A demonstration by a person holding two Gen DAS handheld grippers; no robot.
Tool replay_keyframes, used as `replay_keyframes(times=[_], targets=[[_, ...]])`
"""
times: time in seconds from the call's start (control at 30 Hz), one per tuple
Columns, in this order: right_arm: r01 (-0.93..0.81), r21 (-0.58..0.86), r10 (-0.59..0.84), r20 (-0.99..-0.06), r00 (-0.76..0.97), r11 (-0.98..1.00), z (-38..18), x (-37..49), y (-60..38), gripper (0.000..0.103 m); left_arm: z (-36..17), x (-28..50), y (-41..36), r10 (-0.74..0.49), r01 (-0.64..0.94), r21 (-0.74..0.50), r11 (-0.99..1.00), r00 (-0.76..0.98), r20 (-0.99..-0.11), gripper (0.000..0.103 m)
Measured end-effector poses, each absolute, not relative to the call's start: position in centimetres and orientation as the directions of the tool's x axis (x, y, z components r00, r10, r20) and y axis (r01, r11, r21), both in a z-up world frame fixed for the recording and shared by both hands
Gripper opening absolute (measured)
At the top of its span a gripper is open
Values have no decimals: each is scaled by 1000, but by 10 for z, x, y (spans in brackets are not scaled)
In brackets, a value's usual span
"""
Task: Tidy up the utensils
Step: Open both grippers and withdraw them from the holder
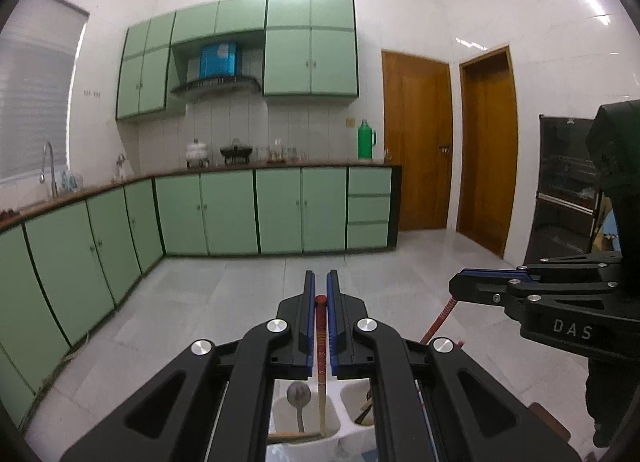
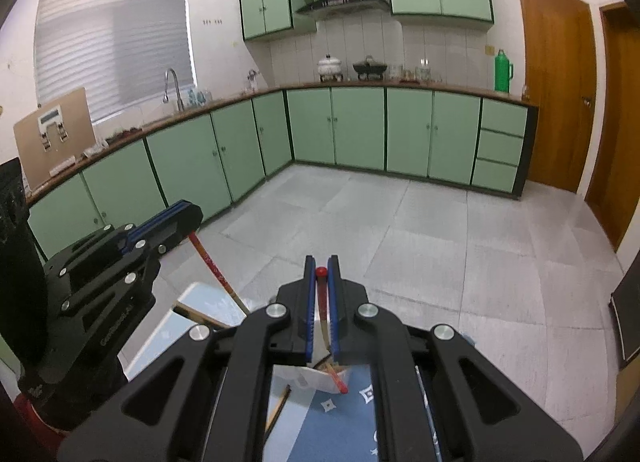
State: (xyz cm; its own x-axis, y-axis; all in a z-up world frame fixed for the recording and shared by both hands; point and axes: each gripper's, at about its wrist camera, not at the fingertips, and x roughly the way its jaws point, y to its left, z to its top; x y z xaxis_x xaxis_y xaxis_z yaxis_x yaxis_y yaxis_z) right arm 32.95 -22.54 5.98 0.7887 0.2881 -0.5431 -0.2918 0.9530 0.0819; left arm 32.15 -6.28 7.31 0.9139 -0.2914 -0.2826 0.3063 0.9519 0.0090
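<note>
Left wrist view: left claw [image 1: 320, 298] clamps a chopstick [image 1: 321, 346] above the white holder [image 1: 280, 414], right claw [image 2: 321, 276] clamps another; lower each tip-first into one compartment

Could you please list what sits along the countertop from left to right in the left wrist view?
Faucet → white lidded pot → black wok → glass jars → green thermos.

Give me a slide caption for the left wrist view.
Left gripper clamps a red-topped chopstick above a white utensil caddy holding a spoon.
</note>
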Motion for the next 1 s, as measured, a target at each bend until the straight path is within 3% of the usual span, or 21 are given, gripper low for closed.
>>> replay_keyframes(times=[0.13, 0.2, 0.3, 0.43, 0.5, 0.53, 0.87, 1.0], targets=[[-283, 78, 277, -559, 782, 956, 46, 335, -222, 8, 62, 328, -58, -276, 288, -14, 958, 904, -328, 8], [-274, 71, 266, -556, 788, 959, 45, 334, -223, 19, 61, 327, -52, -265, 274, -21, 962, 904, -335, 10], [-258, 42, 242, -524, 817, 965, 52, 325, -225, 20, 68, 322, -44, -255, 258, -35, 966, 910, -326, 12], [-232, 20, 212, -486, 848, 973, 63, 311, -234, 38, 79, 306, -36, -233, 231, -44, 972, 921, -313, 30], [-216, 4, 194, -465, 864, 976, 68, 302, -239, 54, 83, 294, -30, -222, 218, -48, 975, 926, -307, 41], [-206, -4, 182, -448, 875, 979, 71, 293, -241, 56, 84, 288, -28, -219, 215, -50, 975, 927, -304, 46], [-187, 13, 176, -409, 895, 982, 52, 223, -259, 77, 60, 221, -11, -204, 191, -74, 979, 920, -334, 66], [-182, 38, 181, -432, 884, 983, 27, 197, -256, 85, 34, 197, -8, -188, 178, -61, 982, 905, -381, 68]])
